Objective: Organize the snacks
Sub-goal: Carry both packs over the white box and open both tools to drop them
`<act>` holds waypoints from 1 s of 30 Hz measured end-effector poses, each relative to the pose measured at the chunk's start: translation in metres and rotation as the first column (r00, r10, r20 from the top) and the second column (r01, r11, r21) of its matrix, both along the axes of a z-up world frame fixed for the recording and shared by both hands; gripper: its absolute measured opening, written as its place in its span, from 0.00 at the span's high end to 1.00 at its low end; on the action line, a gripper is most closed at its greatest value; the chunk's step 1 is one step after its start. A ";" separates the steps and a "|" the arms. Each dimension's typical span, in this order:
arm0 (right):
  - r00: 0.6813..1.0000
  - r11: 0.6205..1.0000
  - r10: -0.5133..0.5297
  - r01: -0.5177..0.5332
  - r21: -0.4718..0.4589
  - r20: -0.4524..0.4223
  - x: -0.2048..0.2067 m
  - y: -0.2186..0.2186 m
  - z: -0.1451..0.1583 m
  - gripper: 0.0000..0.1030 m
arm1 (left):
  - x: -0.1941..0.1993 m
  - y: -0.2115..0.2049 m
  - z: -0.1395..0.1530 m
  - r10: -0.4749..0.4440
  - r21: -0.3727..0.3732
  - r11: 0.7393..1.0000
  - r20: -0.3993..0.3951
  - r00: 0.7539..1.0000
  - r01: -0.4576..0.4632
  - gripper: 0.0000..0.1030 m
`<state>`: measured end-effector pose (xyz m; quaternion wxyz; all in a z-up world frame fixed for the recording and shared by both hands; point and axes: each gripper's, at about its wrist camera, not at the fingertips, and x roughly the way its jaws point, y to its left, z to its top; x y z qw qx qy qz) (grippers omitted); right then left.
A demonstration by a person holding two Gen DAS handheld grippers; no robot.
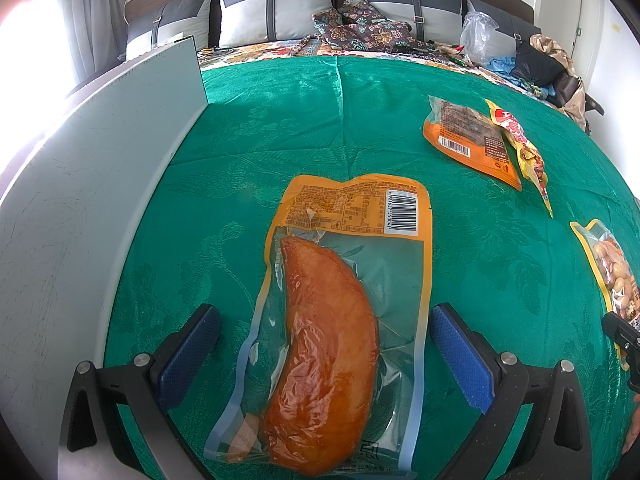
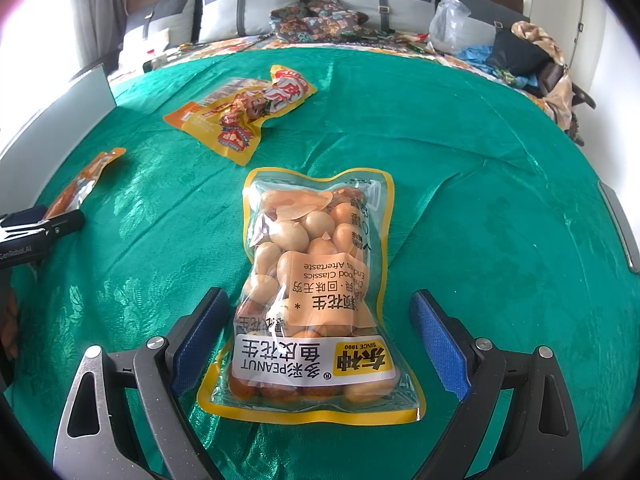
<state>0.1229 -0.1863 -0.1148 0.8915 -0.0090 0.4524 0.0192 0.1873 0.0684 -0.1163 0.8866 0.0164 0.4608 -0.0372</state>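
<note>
1. On the green cloth [image 1: 280,128] covering the table, four snack packets are seen lying loose and apart; none is seen gathered into any container or stack.
2. Between the fingers of the left gripper [image 1: 324,354], a vacuum-sealed meat packet [image 1: 336,320] is found lying flat on the cloth. The fingers are spread wide on either side of it and no contact is seen.
3. Between the fingers of the right gripper [image 2: 320,338], a peanut packet [image 2: 316,288] is found lying flat, label toward the camera. These fingers are likewise released, and nothing is held.
4. Farther back, an orange barcode packet [image 1: 472,140] and a red-and-yellow packet [image 1: 520,148] are noted, touching or overlapping at one edge.
5. A grey panel [image 1: 100,168] is noted standing along the left edge of the cloth; whether it belongs to a box cannot be told.
6. Progress is judged to be at an early stage: no packet is yet lifted, and all four remain to be sorted. Both near packets are judged ready to be grasped.
</note>
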 end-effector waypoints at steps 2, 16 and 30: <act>1.000 1.000 -0.001 0.001 0.001 -0.003 0.001 0.000 0.000 0.09 | 0.004 0.000 0.001 -0.014 0.006 1.000 -0.036 0.999 0.014 0.00; 0.938 0.997 0.036 -0.013 0.071 -0.344 0.036 -0.014 0.022 0.38 | 0.011 -0.002 0.019 -0.137 0.047 0.987 -0.221 0.966 0.151 0.49; 0.978 0.937 0.142 -0.082 0.340 -0.156 0.012 0.026 0.108 0.48 | -0.088 0.087 0.102 0.025 -0.442 0.895 -0.085 0.996 -0.060 0.52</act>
